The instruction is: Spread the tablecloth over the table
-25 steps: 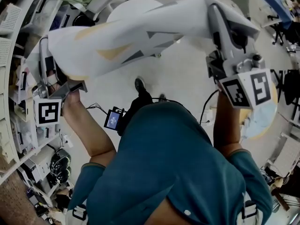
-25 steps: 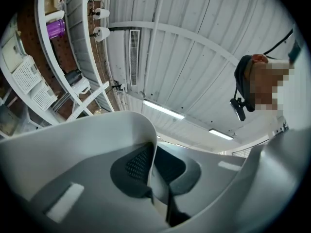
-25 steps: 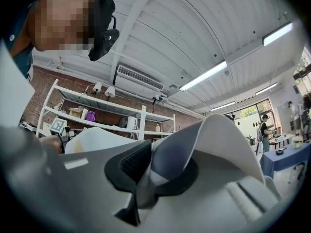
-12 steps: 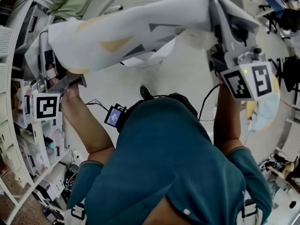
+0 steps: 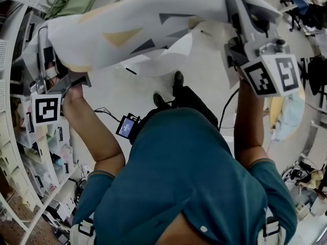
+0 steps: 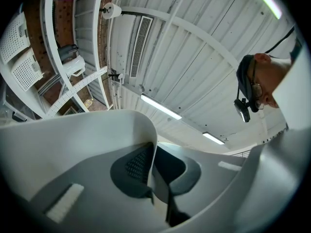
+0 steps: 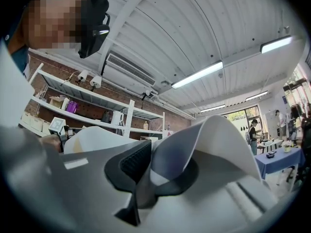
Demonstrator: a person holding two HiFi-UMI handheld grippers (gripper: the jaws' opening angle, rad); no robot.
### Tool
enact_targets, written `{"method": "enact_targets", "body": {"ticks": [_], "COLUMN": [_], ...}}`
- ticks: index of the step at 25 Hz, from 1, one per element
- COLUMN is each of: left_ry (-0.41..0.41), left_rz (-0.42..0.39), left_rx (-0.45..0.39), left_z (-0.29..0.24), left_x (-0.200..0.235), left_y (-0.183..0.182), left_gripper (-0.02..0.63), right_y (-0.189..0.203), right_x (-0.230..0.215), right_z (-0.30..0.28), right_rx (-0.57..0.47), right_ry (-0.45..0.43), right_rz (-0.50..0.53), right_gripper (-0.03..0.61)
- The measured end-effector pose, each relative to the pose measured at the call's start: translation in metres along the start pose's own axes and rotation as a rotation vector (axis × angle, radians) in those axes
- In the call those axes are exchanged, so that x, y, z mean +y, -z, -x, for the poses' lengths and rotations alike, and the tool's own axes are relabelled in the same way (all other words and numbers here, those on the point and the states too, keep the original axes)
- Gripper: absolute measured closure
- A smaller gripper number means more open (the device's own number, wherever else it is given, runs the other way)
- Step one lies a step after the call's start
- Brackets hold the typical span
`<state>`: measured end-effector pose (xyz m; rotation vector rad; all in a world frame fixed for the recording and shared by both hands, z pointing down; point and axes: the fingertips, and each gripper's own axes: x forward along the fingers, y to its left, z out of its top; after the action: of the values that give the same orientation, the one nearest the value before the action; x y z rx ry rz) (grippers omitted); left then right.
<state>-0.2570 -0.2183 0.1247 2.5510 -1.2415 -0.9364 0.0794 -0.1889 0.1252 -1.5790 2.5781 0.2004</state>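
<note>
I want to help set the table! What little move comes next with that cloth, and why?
Probably carry the white triangle-patterned fabric tablecloth forward over the round white table. The left gripper and right gripper pinch its edge, holding it stretched in the air, not yet laid down.

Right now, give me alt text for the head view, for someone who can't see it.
Seen from above, a person in a teal shirt holds a white tablecloth with grey and tan shapes stretched between the left gripper and the right gripper, each shut on an edge. Pale floor lies below, with cluttered shelves at the left.
</note>
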Motion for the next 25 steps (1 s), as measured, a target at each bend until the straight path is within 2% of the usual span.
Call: {"method": "enact_targets", "body": {"ticks": [6, 12, 25], "left_ry": [-0.047, -0.068, -0.129], "left_rz": [-0.007, -0.031, -0.038], "left_rx": [0.014, 0.002, -0.021], "left_z": [-0.054, -0.098, -0.168], "left_x": [0.029, 0.048, 0.112], "left_y": [0.025, 0.034, 0.052], "left_gripper": [0.607, 0.607, 0.607], "right_y": [0.018, 0.026, 0.049], "right_x": [-0.053, -0.09, -0.146], "right_z": [-0.053, -0.099, -0.203], "right_rx": [0.004, -0.009, -0.039], "right_ry": [-0.024, -0.064, -0.123], "right_rz": [-0.022, -0.044, -0.043], "right_gripper": [0.54, 0.54, 0.54]}}
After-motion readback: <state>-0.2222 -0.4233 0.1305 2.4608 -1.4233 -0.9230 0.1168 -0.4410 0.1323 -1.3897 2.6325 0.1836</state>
